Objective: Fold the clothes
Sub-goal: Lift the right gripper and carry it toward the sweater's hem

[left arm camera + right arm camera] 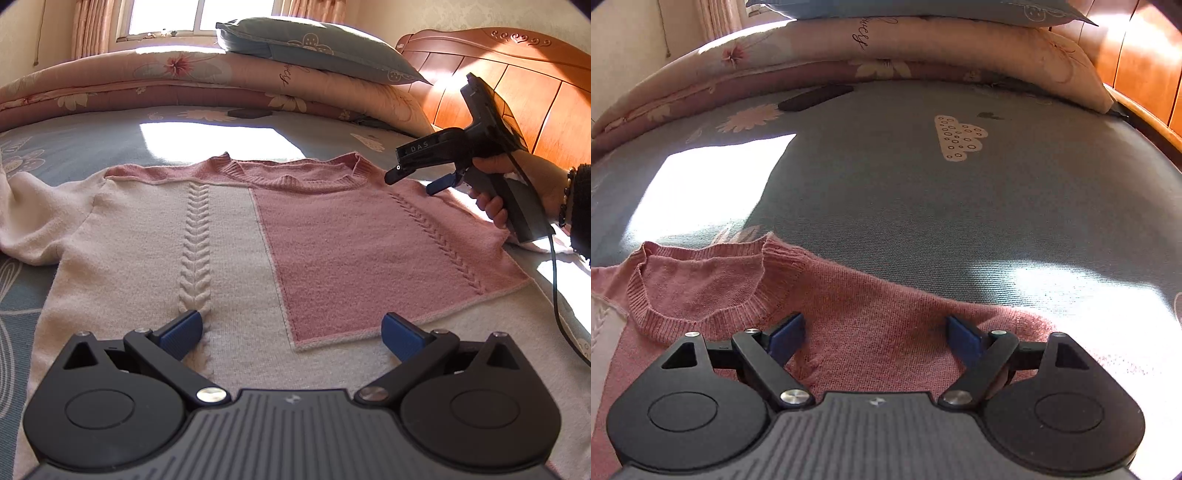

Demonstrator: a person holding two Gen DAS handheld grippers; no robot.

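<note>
Left wrist view: the pink-and-cream cable-knit sweater lies flat on the blue-grey patterned bedsheet, neckline toward the stacked bedding, long axis running away from the camera. The left gripper stands apart above the knit, nothing between its pads. A hand holds the right gripper, marked "DAS".

Right wrist view: the right gripper is spread wide over the pink shoulder, gripping nothing. Script on the folded floral quilt is unreadable.
</note>
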